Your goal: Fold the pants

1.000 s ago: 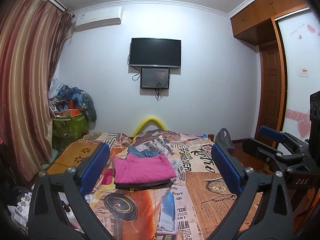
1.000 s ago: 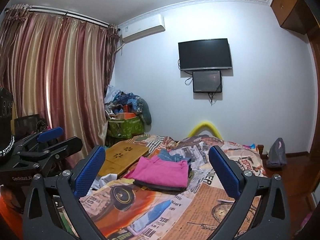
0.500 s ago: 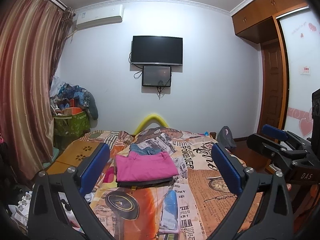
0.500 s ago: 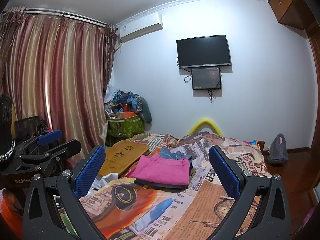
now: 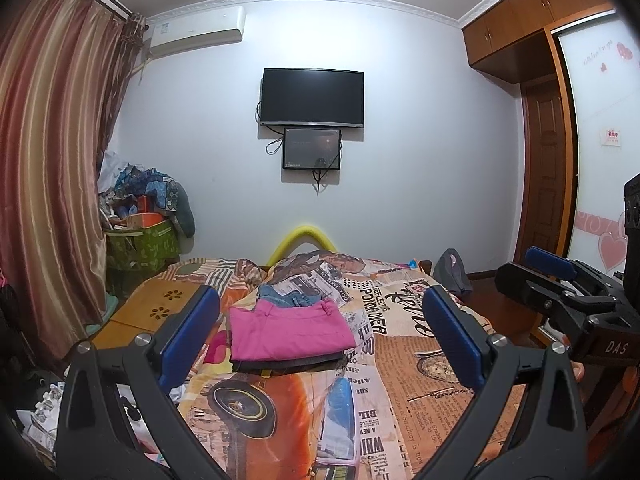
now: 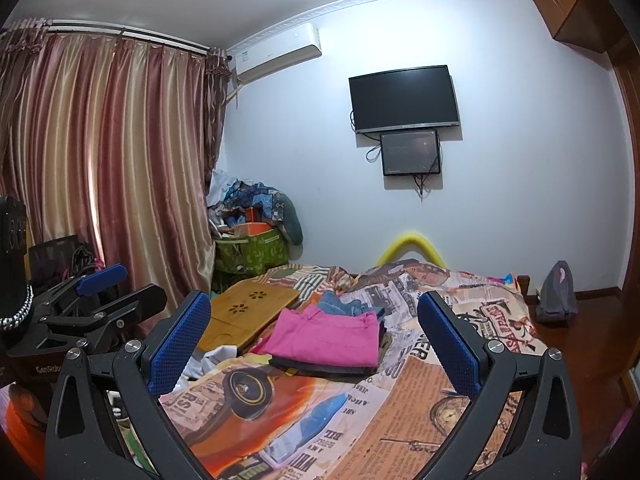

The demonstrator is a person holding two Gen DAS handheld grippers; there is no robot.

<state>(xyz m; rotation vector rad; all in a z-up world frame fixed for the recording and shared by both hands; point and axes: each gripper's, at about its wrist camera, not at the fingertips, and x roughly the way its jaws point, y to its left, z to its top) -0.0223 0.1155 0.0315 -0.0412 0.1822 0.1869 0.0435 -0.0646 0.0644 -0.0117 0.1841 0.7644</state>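
Over the last second both views have drawn back and up from the bed [image 5: 400,360]. The pink pants [image 5: 290,330] lie folded on a stack there, apparently finished. The left tongs [image 5: 320,334] and right tongs [image 6: 314,344] gape, released and empty.

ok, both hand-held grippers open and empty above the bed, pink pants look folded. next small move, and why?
Probably reach for the blue jeans behind the stack. The pink pants already lie folded on a dark folded garment, while the jeans look crumpled. Both the left hand-held gripper and the right hand-held gripper are open, holding nothing.
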